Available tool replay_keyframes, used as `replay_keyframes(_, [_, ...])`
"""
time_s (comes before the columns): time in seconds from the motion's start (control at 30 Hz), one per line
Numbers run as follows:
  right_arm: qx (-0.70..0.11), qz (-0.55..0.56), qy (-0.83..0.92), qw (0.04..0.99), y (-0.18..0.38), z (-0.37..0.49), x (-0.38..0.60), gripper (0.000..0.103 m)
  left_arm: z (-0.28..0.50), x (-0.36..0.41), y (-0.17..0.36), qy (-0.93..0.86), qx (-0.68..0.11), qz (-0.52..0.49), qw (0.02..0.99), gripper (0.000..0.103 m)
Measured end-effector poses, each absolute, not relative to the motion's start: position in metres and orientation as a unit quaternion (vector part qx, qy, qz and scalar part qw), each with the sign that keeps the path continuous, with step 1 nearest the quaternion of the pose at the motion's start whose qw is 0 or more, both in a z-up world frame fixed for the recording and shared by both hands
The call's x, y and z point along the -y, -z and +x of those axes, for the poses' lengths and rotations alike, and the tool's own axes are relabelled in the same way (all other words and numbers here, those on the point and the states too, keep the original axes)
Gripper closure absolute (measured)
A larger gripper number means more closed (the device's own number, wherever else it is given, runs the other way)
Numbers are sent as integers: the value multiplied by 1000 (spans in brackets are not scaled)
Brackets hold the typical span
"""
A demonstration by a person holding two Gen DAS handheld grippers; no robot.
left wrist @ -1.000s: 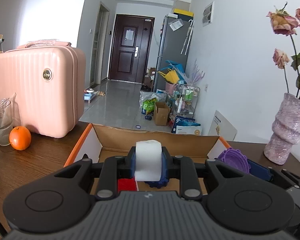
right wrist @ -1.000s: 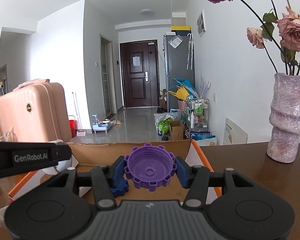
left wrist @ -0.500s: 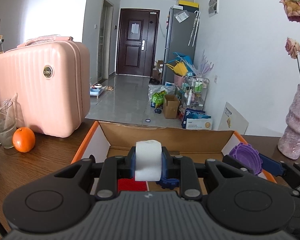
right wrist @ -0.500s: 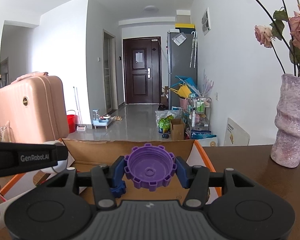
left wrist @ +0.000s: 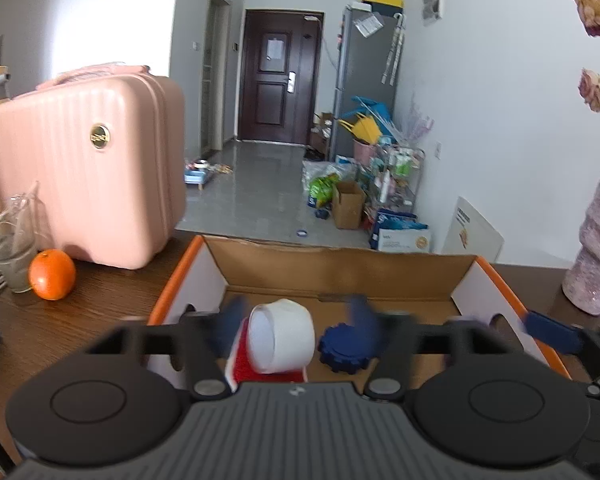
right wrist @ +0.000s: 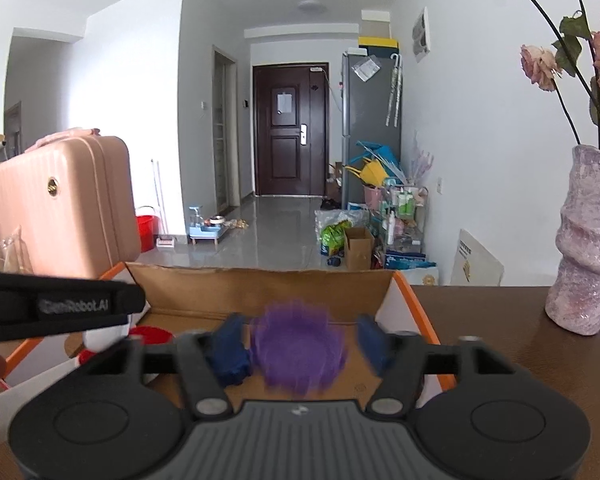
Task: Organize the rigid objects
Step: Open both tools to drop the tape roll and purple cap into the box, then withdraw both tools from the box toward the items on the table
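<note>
Holding both tongs over the open cardboard box (left wrist: 340,268), I have just let go with each. At far left on the wooden table (left wrist: 100,312) stands a clear glass (left wrist: 14,256), then an orange (left wrist: 52,275) just beside it, with the pink suitcase (left wrist: 88,176) behind them. My left gripper (left wrist: 296,320) has its jaws just opened, spread wide and blurred; the white roll (left wrist: 282,336) sits between them, tipped over, touched by neither pad, over something red (left wrist: 248,364) inside the box. Just right of it a dark blue gear-shaped cap (left wrist: 346,350) lies on the box floor. My right gripper (right wrist: 300,342) has likewise just been opening, jaws apart; the purple toothed cap (right wrist: 298,350) is a blur between them, clear of both pads, above the box floor; whether it has landed I cannot tell. Far right on the table stands the pink vase (right wrist: 588,240) with dried roses (right wrist: 540,66).
</note>
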State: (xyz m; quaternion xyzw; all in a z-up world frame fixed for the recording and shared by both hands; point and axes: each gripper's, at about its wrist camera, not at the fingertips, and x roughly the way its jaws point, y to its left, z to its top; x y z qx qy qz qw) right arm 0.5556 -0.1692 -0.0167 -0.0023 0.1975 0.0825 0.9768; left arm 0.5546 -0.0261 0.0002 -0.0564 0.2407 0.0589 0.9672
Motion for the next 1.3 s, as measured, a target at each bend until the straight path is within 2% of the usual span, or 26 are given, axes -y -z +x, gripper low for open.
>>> replay_keyframes(0.03, [-198,-2,-80,977,17,556,170,13,553,25,-1,-64,-236,-56,968,18])
replay_keyframes(0.07, [-200,-2,-78,977,17,556,170,11,552,24,-2,-67,-234,-57,968,13])
replay_keyframes(0.1, [-202,-2,-75,977,16,557,170,11,551,23,-4,-71,-232,-59,968,3])
replay_keyframes(0.13, [-203,-1,-71,977,16,558,170,8,550,22,-5,-76,-227,-62,969,0])
replay_keyframes(0.17, [-204,-1,-68,977,16,558,171,2,548,22,-6,-77,-223,-62,970,0])
replay_keyframes(0.2, [-202,-1,-66,977,16,558,171,0,547,23,-7,-74,-222,-61,970,0])
replay_keyframes(0.9, [-200,1,-56,978,12,555,175,0,541,22,-9,-64,-217,-60,972,0])
replay_keyframes(1.3, [-183,9,-64,981,6,532,185,0,512,21,-17,-48,-196,-57,978,0])
